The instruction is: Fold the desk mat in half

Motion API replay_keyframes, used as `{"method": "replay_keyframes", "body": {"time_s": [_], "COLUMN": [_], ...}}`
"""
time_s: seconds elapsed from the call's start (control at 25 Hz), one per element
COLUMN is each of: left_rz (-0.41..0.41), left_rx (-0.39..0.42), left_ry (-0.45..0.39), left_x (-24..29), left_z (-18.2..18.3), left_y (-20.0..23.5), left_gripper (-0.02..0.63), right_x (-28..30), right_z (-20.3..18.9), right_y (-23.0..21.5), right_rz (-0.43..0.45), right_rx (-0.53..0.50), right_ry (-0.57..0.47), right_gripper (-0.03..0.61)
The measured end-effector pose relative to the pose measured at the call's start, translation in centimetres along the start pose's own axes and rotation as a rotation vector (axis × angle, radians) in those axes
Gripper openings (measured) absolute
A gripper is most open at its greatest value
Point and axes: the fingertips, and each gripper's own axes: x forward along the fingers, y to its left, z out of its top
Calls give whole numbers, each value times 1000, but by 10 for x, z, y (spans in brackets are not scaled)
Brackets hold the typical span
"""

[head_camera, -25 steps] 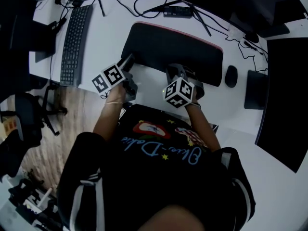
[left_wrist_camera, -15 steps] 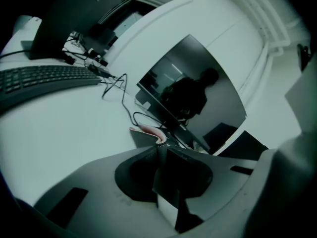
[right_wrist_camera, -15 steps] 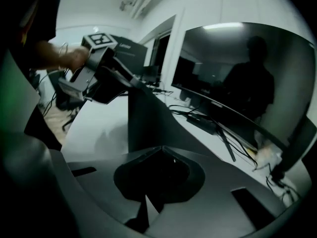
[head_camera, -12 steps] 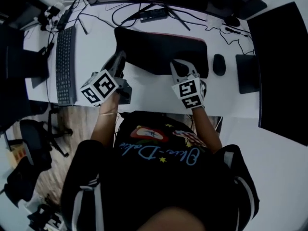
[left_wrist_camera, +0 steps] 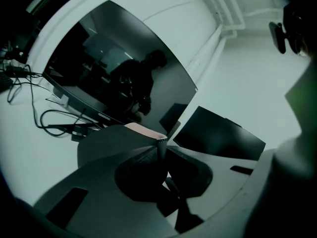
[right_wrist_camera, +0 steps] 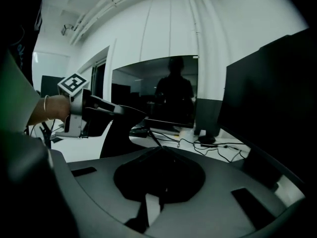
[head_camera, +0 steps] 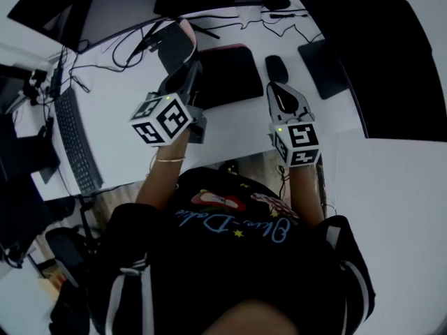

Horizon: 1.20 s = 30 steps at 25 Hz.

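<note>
I am pinching the black, pink-backed desk mat's (head_camera: 230, 75) raised left corner in the left gripper (left_wrist_camera: 159, 150), whose jaws have just been closing on it, with the right gripper (right_wrist_camera: 161, 150) clenched empty and the fold-over itself remaining.

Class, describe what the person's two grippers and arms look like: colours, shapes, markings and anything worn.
The left gripper and right gripper are grey, tapering to narrow jaws. Each carries a white cube with black square markers. A thin bracelet circles the left wrist; the black T-shirt has white-striped short sleeves.
</note>
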Motion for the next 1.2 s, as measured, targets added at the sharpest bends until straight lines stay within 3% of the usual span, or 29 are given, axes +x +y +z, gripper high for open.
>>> {"method": "replay_keyframes", "body": {"time_s": [0.16,0.56,0.96,1.2], "left_rz": [-54,-19,-28,-85], "left_rx": [25,305,429,557], "left_ry": [109,391,442,450], "left_x": [43,84,89,87], "left_z": [-44,-154,-191,-201], "left_y": [-34,-59,-61,-78], "left_gripper": [41,41,44,144], "right_x": [-33,-87,-110,-126], "right_z": [-11,-39,-41,-37], "right_y": [-20,-36,-30,-30], "right_rz": [-77,-171,-172,-184], "right_rx": [39,82,70,55], "right_ry": [3,29,17,0], "right_gripper": [0,0,0,0]}}
